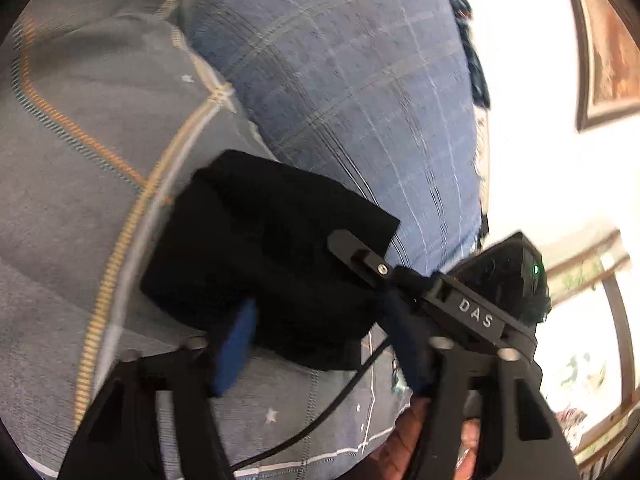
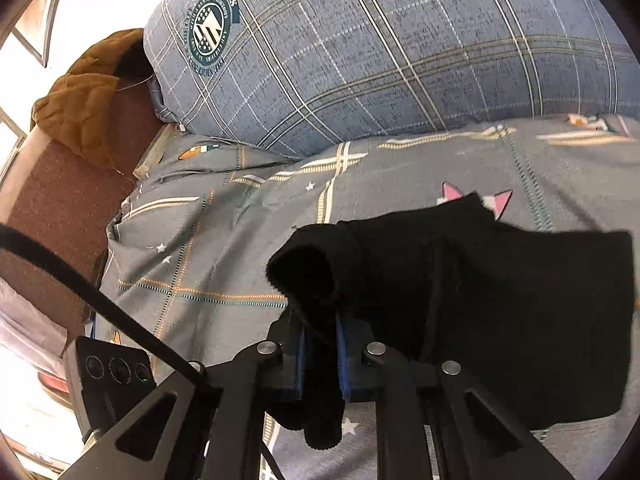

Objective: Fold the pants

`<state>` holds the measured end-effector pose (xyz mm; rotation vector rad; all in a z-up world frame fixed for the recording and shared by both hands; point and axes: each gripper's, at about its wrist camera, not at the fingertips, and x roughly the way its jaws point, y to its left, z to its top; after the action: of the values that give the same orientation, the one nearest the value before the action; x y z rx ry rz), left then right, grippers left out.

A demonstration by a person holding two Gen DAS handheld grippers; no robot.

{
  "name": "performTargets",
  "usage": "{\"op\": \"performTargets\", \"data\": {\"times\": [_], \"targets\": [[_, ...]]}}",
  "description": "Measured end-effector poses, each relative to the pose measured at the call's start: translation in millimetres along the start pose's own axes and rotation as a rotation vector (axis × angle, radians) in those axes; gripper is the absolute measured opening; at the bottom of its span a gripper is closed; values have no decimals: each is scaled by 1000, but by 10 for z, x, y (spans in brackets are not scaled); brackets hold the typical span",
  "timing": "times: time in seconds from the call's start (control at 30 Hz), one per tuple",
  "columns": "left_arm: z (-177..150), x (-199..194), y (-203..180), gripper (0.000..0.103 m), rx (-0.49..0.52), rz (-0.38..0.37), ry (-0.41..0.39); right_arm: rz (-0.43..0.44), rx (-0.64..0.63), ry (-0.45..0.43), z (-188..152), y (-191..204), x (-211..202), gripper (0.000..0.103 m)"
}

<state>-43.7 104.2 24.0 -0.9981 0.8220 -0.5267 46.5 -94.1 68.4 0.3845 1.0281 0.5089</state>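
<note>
The black pants (image 1: 264, 256) lie folded into a small thick bundle on the grey patterned bedsheet (image 1: 72, 160). In the left wrist view my left gripper (image 1: 320, 344) stands open at the bundle's near edge, one blue pad (image 1: 236, 352) against the cloth. The right gripper's body (image 1: 472, 312) shows at the bundle's right side. In the right wrist view my right gripper (image 2: 320, 344) is shut on a bunched edge of the pants (image 2: 500, 300), cloth squeezed between the blue pads (image 2: 342, 356) and hanging below them.
A large blue plaid pillow (image 2: 400, 48) lies just behind the pants. A brown garment (image 2: 84, 100) sits on the reddish headboard (image 2: 52, 200) at the left. A black cable (image 2: 100, 300) crosses the left of the right wrist view. Framed pictures (image 1: 612, 48) hang on the wall.
</note>
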Motion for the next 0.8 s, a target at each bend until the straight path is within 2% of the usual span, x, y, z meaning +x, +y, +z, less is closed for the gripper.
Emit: {"op": "performTargets", "data": {"times": [0.23, 0.37, 0.47, 0.63, 0.8], "targets": [[-118, 329, -490, 55, 88, -33, 71, 20, 63, -65, 127, -334, -475, 12], [-232, 483, -763, 55, 147, -78, 131, -6, 97, -116, 123, -626, -784, 12], [-303, 503, -890, 55, 179, -103, 158, -60, 142, -141, 124, -940, -925, 12], [-254, 548, -948, 55, 214, -56, 162, -166, 211, -129, 46, -1486, -954, 12], [-91, 634, -928, 55, 212, 6, 132, -166, 252, -123, -33, -1792, -956, 12]]}}
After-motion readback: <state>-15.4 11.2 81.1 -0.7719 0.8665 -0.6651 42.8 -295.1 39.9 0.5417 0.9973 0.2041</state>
